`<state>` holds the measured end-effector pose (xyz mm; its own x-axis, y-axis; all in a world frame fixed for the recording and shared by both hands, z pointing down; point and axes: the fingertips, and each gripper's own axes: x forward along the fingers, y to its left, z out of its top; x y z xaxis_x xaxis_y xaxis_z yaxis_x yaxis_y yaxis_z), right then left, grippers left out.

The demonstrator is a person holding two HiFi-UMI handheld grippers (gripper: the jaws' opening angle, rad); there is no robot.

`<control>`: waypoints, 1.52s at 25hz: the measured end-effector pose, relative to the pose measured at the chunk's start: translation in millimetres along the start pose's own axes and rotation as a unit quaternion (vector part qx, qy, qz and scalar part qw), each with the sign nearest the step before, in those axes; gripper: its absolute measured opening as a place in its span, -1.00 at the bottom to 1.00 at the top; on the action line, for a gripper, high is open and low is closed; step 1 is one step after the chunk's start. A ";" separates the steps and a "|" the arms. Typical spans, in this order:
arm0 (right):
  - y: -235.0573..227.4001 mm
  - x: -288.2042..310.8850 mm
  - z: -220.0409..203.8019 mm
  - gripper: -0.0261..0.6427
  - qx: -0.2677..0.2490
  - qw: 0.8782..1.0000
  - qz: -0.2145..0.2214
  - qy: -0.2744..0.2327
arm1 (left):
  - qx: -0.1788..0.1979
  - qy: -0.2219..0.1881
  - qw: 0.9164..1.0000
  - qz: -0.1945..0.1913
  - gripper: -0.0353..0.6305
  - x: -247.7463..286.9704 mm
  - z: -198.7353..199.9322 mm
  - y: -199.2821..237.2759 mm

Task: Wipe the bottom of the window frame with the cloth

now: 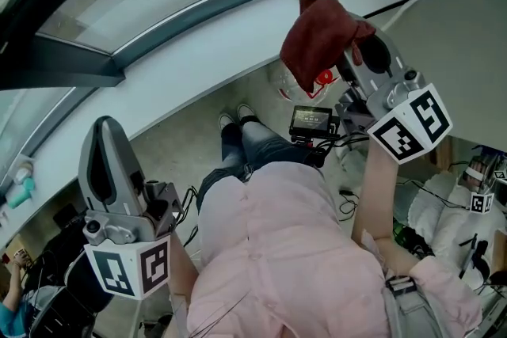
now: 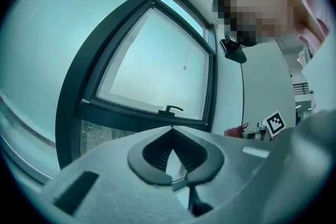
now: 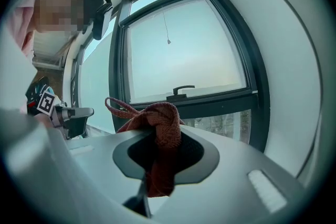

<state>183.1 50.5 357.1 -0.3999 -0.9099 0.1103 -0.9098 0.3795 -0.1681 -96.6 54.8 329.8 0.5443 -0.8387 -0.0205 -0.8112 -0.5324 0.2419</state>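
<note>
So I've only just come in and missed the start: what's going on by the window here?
A person holds a gripper in each hand. The right gripper is shut on a red cloth and raised toward the dark window frame, facing its bottom rail without touching it. The left gripper is shut and empty, off to the side. Wiping does not look under way yet.

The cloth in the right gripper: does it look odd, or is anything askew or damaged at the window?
Only the cloth stands out: it is bunched into a twisted wad, clamped in the right gripper, with one loop sticking out, not spread flat for wiping. The window frame shows no damage.
</note>
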 end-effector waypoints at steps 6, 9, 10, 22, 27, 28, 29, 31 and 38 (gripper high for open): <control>5.5 5.0 -12.6 -0.71 -0.004 0.999 0.014 0.034 | -0.003 0.011 1.000 -0.005 -0.90 4.5 -2.8 -14.5; 6.9 2.6 -18.7 -0.71 -0.012 0.999 0.017 0.042 | 0.000 0.019 1.000 -0.012 -0.90 8.2 -7.6 -24.6; 6.6 1.0 -20.1 -0.71 -0.014 0.999 0.018 0.044 | 0.001 0.021 1.000 -0.015 -0.90 10.2 -9.5 -29.0; -8.3 -6.3 -21.3 -0.71 -0.013 0.999 0.007 0.036 | 0.004 0.024 0.999 -0.040 -0.90 26.2 -16.7 -53.4; -14.1 -7.6 -34.7 -0.71 -0.010 0.999 0.012 0.030 | 0.009 0.023 0.999 -0.042 -0.90 29.3 -31.1 -57.1; -14.9 -6.7 -33.9 -0.71 -0.010 0.999 0.013 0.030 | 0.009 0.023 0.999 -0.042 -0.90 30.9 -30.7 -57.2; -15.1 -5.8 -32.5 -0.71 -0.011 0.999 0.014 0.030 | 0.009 0.023 0.999 -0.043 -0.90 32.3 -29.8 -57.2; -14.5 -4.9 -30.3 -0.71 -0.012 0.999 0.015 0.031 | 0.009 0.023 0.999 -0.044 -0.90 33.7 -27.1 -57.5; -14.6 -7.6 -28.8 -0.71 -0.009 0.999 0.012 0.034 | 0.009 0.026 0.999 -0.046 -0.90 33.7 -25.2 -59.4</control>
<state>196.2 56.7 386.9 -0.4282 -0.8871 0.1725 -0.9013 0.4052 -0.1534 -24.7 61.0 339.2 0.6268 -0.7791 0.0078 -0.7603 -0.6094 0.2246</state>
